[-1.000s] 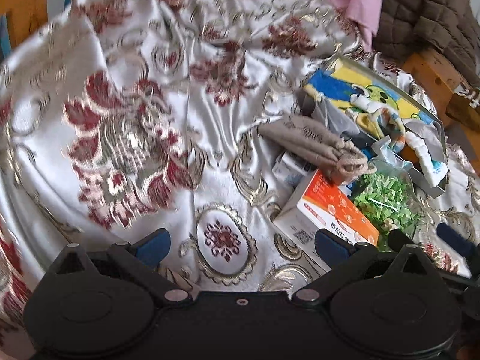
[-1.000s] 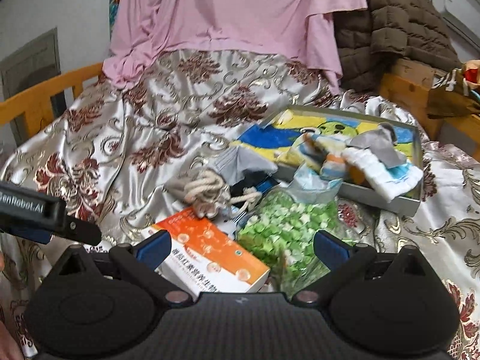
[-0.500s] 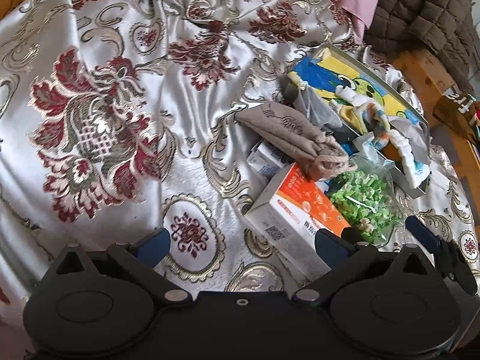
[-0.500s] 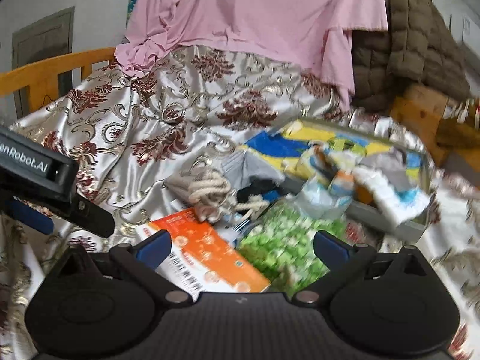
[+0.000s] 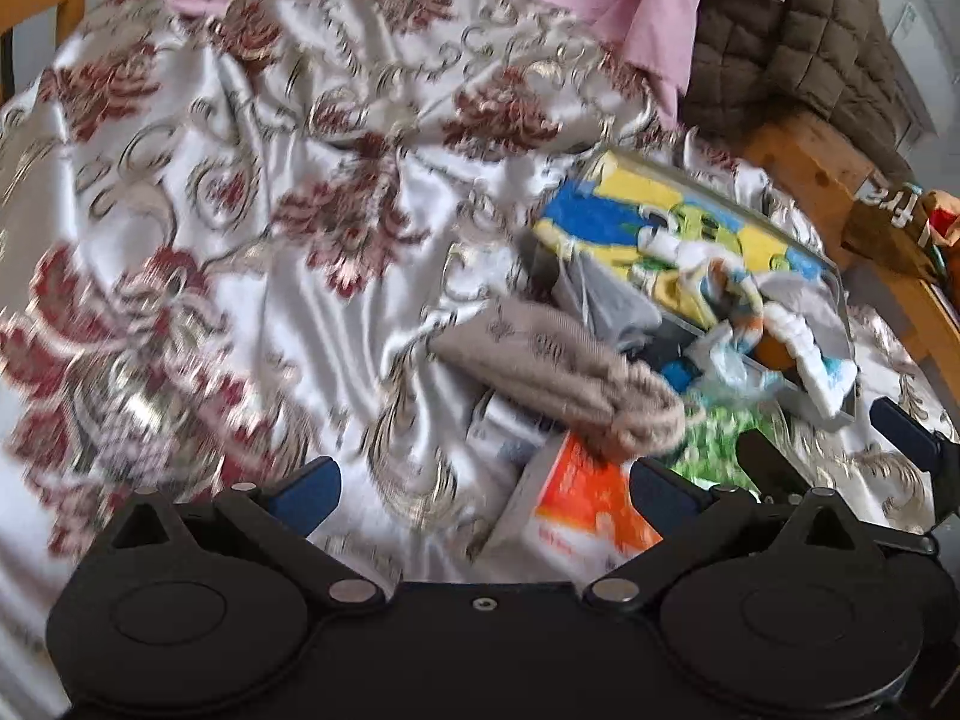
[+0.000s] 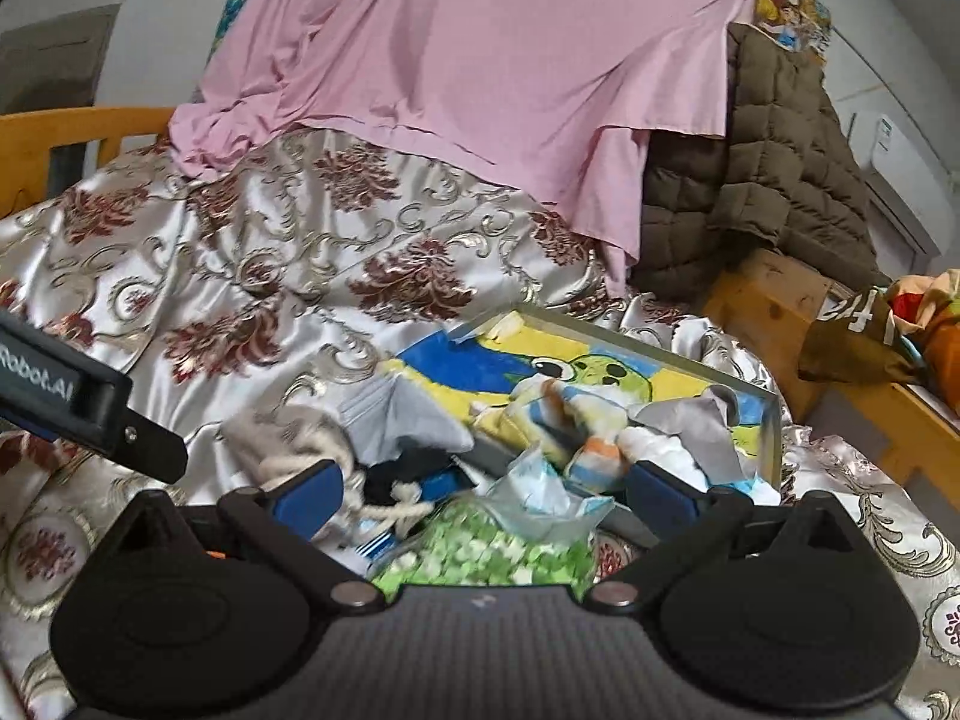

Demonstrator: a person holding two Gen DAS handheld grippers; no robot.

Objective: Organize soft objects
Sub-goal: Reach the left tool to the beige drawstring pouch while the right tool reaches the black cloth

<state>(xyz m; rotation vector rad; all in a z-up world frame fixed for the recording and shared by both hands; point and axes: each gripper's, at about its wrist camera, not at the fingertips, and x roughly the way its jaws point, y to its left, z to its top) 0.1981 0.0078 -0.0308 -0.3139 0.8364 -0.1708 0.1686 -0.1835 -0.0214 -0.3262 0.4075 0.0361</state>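
Observation:
A pile of small items lies on the floral satin bedspread. A beige drawstring pouch rests on an orange and white box, beside a bag of green bits. Behind them a shallow tray with a cartoon picture holds several rolled socks and a grey cloth. Another grey cloth lies at the tray's near corner. My left gripper is open just short of the box and pouch. My right gripper is open over the green bag, holding nothing.
A pink sheet and a brown quilted jacket are heaped at the back. A wooden bed frame runs along the right, with a brown bag on it. The bedspread spreads out to the left of the pile.
Both grippers have moved in towards the pile. The green bag now sits low between the right fingers, and the left view has tilted up and is blurred by motion.

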